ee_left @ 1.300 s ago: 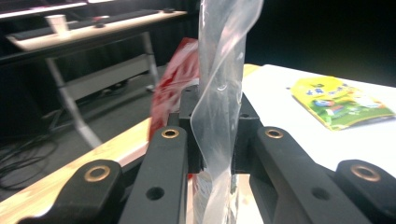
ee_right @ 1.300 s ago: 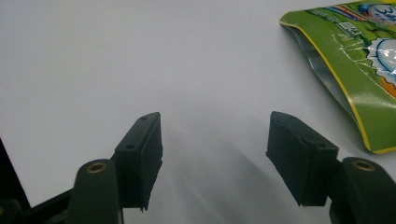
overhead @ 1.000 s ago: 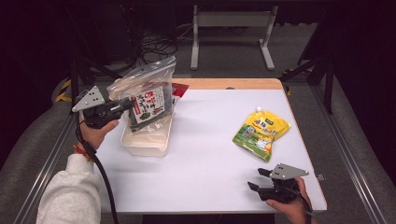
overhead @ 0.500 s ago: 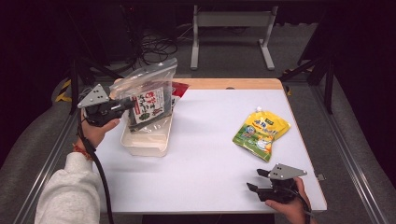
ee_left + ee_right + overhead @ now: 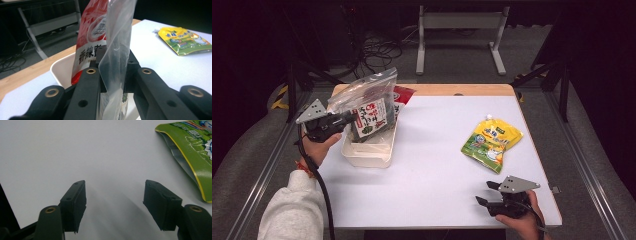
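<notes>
My left gripper (image 5: 354,119) is shut on a clear plastic bag (image 5: 369,107) with a dark printed packet inside, holding it upright over a white bin (image 5: 367,152) at the table's left. In the left gripper view the jaws pinch the bag (image 5: 117,37) at my left gripper (image 5: 115,65), and a red packet (image 5: 91,32) stands just behind it in the bin (image 5: 58,67). My right gripper (image 5: 484,192) rests open near the front right edge, nothing between its jaws (image 5: 115,200). A yellow-green pouch (image 5: 491,141) lies flat beyond it.
The white tabletop (image 5: 437,165) is bare between the bin and the pouch (image 5: 197,152). A wooden strip (image 5: 452,90) runs along the far edge. Metal rails flank the table, with cables and a stand on the floor behind.
My left gripper has sunk a little with the bag, bringing its bottom lower into the bin. The right gripper has stayed where it was.
</notes>
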Motion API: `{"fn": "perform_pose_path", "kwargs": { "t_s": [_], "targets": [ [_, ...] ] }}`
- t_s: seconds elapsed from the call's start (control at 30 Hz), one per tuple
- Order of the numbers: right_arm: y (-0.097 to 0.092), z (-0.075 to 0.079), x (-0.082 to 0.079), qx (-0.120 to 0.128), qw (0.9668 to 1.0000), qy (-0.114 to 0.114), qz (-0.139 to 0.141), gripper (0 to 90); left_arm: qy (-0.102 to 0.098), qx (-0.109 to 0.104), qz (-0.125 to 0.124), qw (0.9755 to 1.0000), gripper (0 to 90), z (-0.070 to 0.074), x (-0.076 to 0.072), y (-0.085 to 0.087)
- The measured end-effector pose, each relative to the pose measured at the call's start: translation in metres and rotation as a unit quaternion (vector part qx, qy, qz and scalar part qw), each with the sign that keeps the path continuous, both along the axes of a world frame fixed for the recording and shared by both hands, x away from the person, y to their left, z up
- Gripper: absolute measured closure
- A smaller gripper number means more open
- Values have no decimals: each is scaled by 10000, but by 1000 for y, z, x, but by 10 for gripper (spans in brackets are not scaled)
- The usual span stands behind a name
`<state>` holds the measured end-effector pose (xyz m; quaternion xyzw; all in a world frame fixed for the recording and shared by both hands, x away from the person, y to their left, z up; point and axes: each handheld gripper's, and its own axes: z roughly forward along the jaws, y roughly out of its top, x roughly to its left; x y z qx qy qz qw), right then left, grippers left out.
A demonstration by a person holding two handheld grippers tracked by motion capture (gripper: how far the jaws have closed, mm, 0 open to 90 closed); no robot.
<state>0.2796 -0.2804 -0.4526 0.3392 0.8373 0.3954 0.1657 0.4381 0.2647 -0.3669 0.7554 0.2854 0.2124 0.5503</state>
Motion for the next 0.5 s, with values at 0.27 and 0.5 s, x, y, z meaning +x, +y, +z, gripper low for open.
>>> {"fn": "perform_pose_path", "kwargs": {
  "t_s": [0.27, 0.5],
  "targets": [
    [2, 0, 1, -15, 10000, -3, 25, 348, -68, -88, 56, 9999, 800, -7, -5, 1],
    [0, 2, 2, 7, 10000, -53, -8, 349, -66, -197, 118, 9997, 796, -11, -8, 1]
  ]
}}
